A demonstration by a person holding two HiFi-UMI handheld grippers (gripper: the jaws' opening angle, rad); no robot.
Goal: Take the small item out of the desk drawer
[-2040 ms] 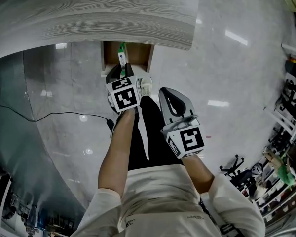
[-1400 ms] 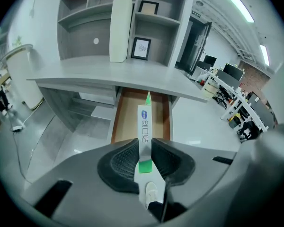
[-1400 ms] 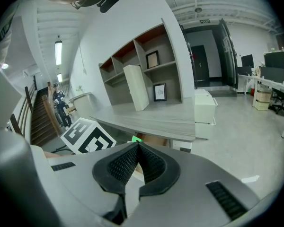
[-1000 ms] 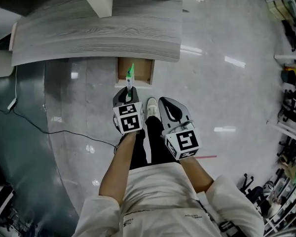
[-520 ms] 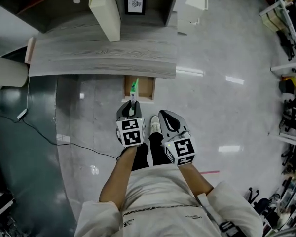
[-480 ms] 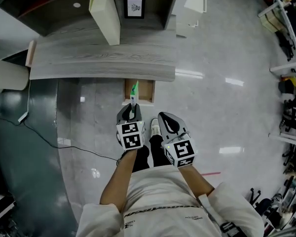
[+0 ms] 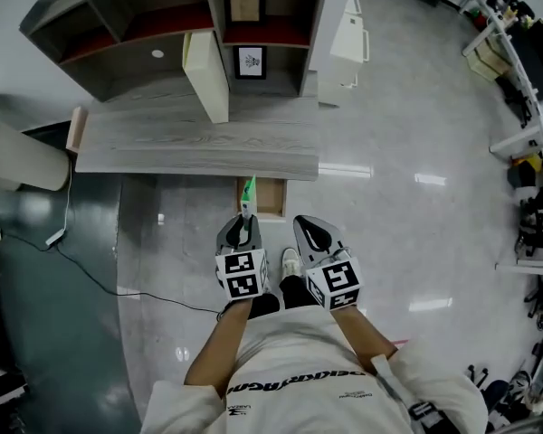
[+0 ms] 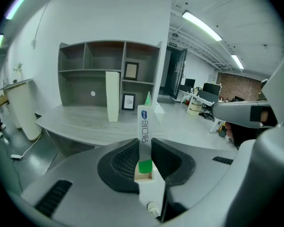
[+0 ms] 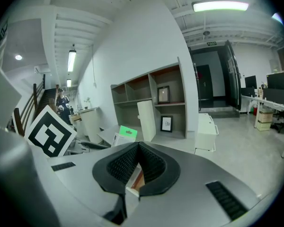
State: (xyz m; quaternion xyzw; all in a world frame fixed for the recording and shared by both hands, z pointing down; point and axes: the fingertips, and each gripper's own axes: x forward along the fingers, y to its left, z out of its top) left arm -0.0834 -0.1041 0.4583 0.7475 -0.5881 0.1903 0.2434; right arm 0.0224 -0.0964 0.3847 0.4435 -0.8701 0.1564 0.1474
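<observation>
Head view: left gripper [image 7: 245, 220] is clamping the small white-and-green pack [image 7: 247, 193], holding it upright outside the open drawer [image 7: 271, 199] under the near edge of the desk [image 7: 199, 147]. Right gripper [image 7: 309, 231] is hovering just right, jaws pressed together, gripping nothing.

head view looks steeply down on the desk [image 7: 199, 147]; both gripper views face it and the shelf [image 8: 120, 60]
</observation>
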